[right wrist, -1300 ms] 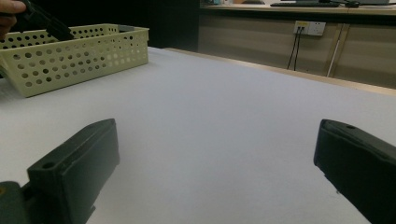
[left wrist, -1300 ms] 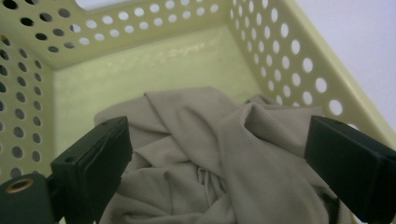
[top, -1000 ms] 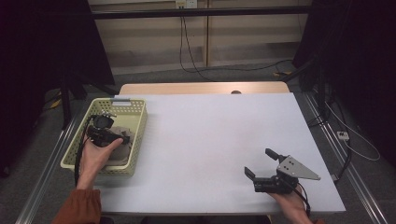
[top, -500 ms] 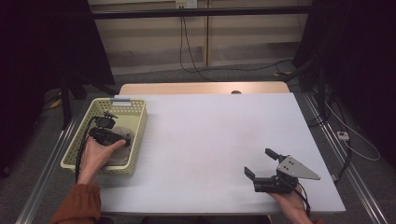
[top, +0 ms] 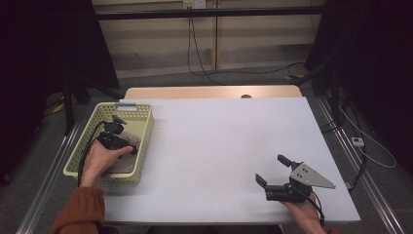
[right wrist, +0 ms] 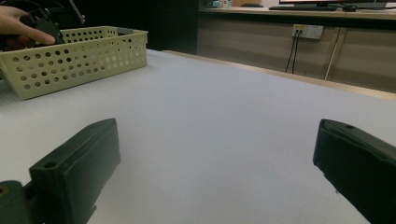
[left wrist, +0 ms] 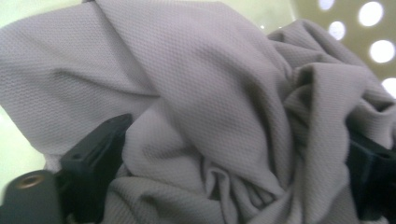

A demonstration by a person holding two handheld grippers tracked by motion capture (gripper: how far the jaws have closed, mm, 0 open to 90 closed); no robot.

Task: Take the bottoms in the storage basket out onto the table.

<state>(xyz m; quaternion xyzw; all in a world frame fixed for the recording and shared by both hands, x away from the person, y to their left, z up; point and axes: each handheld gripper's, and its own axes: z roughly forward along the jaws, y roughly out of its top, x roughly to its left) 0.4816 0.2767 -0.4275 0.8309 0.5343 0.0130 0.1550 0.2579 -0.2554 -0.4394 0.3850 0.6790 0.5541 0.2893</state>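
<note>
Left gripper (top: pixel 113 139) down in basket (top: pixel 141 146) at counter's (top: pixel 219 141) left edge; jaws wide, have just been closing, grey cloth (left wrist: pixel 201 116) bunched between them, grip not yet firm. Cloth lies inside basket. Right gripper (top: pixel 276 176) rests near counter's right front corner, jaws apart, nothing between.

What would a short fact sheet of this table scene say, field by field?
Surface: white table
Container: yellow-green perforated basket at the table's left edge
Contents: crumpled grey cloth
Left gripper: down in the basket, jaws just closing, wide apart, cloth bunched between them
Right gripper: resting on the table near the right, jaws open, nothing between them
</note>
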